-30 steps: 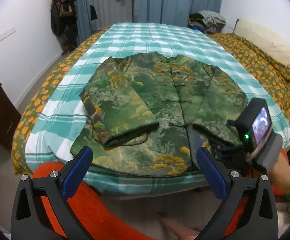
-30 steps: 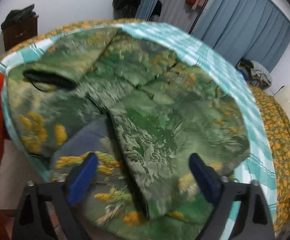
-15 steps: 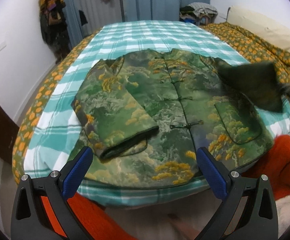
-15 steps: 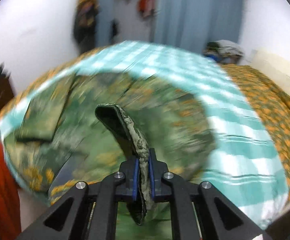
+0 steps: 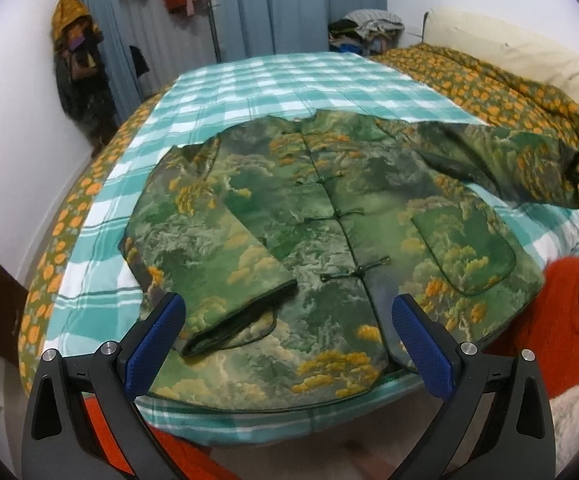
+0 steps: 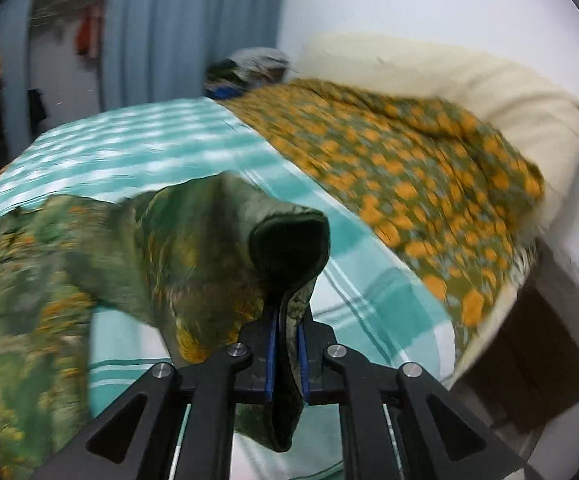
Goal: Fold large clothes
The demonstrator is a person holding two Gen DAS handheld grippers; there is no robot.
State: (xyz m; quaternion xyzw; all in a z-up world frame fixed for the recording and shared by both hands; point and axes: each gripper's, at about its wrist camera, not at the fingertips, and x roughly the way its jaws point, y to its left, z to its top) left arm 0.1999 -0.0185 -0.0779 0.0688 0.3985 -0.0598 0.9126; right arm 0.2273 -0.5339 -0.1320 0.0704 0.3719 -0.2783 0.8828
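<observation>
A green jacket [image 5: 321, 216] with orange and cream landscape print lies front up on the checked bedspread [image 5: 289, 88], its hem at the bed's near edge. Its left sleeve [image 5: 225, 264] is folded in over the body. My left gripper [image 5: 287, 336] is open and empty, just above the hem. My right gripper [image 6: 287, 354] is shut on the cuff of the right sleeve [image 6: 289, 248]. It holds that sleeve stretched out to the right, off the bed; the sleeve shows in the left wrist view [image 5: 521, 164] too.
An orange-flowered quilt [image 5: 501, 80] and a cream pillow [image 5: 529, 52] lie along the bed's right side. A pile of clothes [image 5: 365, 30] sits at the far end. Blue curtains [image 5: 301, 4] hang behind. Orange fabric [image 5: 549, 320] lies below the bed's near right corner.
My right gripper closed on the right sleeve's cuff and swung it from across the jacket's front out to the right. The left gripper stayed open over the hem.
</observation>
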